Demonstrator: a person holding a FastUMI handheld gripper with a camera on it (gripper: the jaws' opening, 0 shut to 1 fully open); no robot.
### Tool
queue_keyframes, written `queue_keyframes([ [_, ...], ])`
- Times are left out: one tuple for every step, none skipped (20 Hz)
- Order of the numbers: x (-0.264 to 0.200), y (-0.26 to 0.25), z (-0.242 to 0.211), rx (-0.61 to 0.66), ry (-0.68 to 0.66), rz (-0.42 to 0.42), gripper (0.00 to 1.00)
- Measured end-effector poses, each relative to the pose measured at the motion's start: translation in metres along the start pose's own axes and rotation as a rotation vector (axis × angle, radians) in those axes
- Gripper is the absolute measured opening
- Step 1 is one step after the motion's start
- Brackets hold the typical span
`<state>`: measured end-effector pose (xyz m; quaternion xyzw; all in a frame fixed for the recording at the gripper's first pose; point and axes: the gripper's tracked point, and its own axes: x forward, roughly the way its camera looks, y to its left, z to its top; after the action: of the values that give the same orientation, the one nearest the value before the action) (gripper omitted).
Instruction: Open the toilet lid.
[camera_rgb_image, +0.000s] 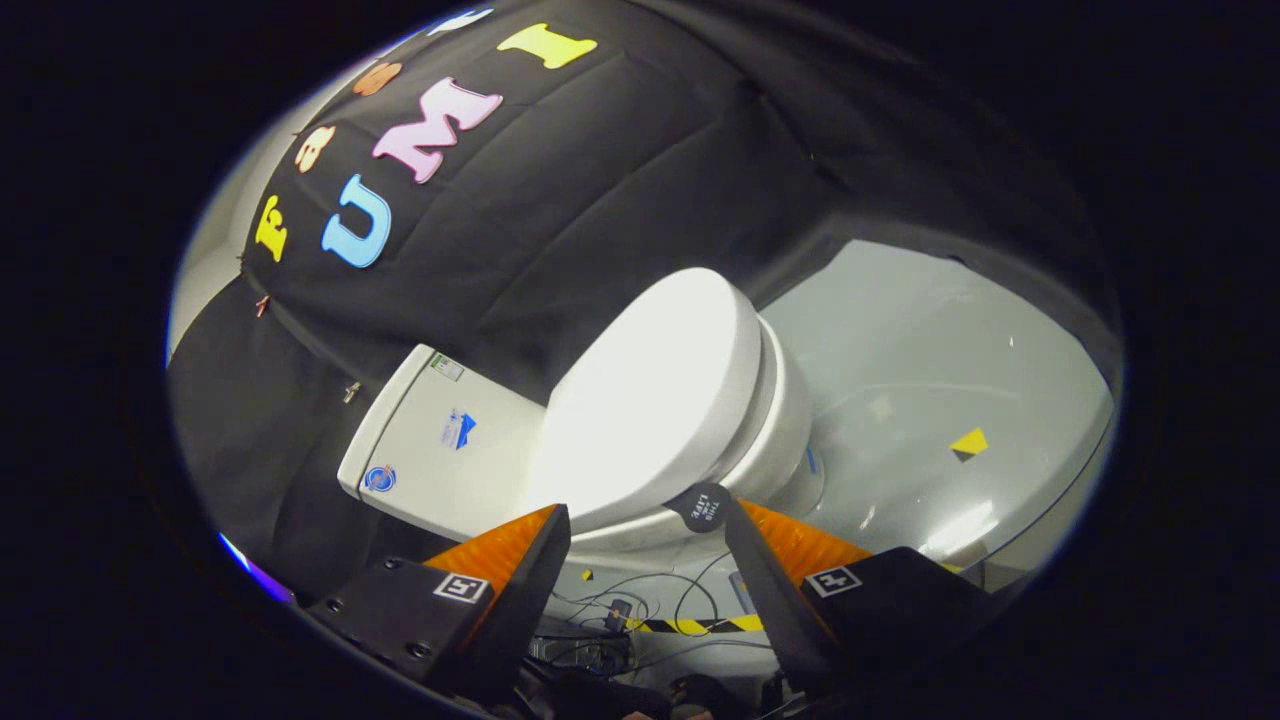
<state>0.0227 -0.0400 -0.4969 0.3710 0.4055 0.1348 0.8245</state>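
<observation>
**tilemonkey:** So where are we at? The gripper has its fingers spread apart with nothing between them, and the toilet lid is just ahead of the tips, lying flat down on the seat. Whole view is rolled sideways, so the tank sits off to one side against the black cloth wall.

**flushed_away:** Yeah, not opened yet by my read. There's a small round black tab at the lid's near edge, right by one fingertip. Looks like the thing to catch, though I honestly can't tell if it's stuck to the lid or to the seat under it. The fisheye squashes that rim badly.

**tilemonkey:** That'd be my worry. If the fingers close on the wrong layer, you lift seat and lid together, or just the seat edge jams.

**flushed_away:** Also the lid is smooth and curved. Pinch only the lip with a shallow bite and it probably slides out halfway up and slams back down.

**tilemonkey:** And the tilt. Coming in rolled like this, one finger could hit the bowl rim first and shove the gripper off the tab.

**flushed_away:** Plus there are loose cables on the floor below the fingers. Dropping low to get under the lip might snag them.
</observation>
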Motion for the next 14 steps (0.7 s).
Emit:
queue_keyframes([
  [0.009,-0.006,-0.004,0.019,0.032,-0.01,0.99],
  [0.014,-0.01,-0.007,0.04,0.056,-0.01,0.98],
  [0.018,-0.011,-0.008,0.064,0.076,-0.001,0.99],
  [0.023,-0.009,-0.011,0.092,0.096,0.018,0.99],
  [0.027,-0.007,-0.014,0.127,0.109,0.04,0.99],
  [0.03,-0.006,-0.016,0.164,0.12,0.058,0.99],
  [0.034,-0.007,-0.016,0.201,0.119,0.075,0.98],
  [0.036,-0.008,-0.017,0.231,0.116,0.088,0.98],
  [0.042,-0.015,-0.02,0.248,0.116,0.081,0.97],
  [0.046,-0.021,-0.023,0.257,0.123,0.067,0.96],
  [0.049,-0.025,-0.024,0.268,0.124,0.059,0.96],
  [0.053,-0.027,-0.023,0.28,0.126,0.056,0.96],
  [0.055,-0.03,-0.022,0.291,0.127,0.056,0.96],
  [0.059,-0.032,-0.021,0.302,0.128,0.057,0.95],
])
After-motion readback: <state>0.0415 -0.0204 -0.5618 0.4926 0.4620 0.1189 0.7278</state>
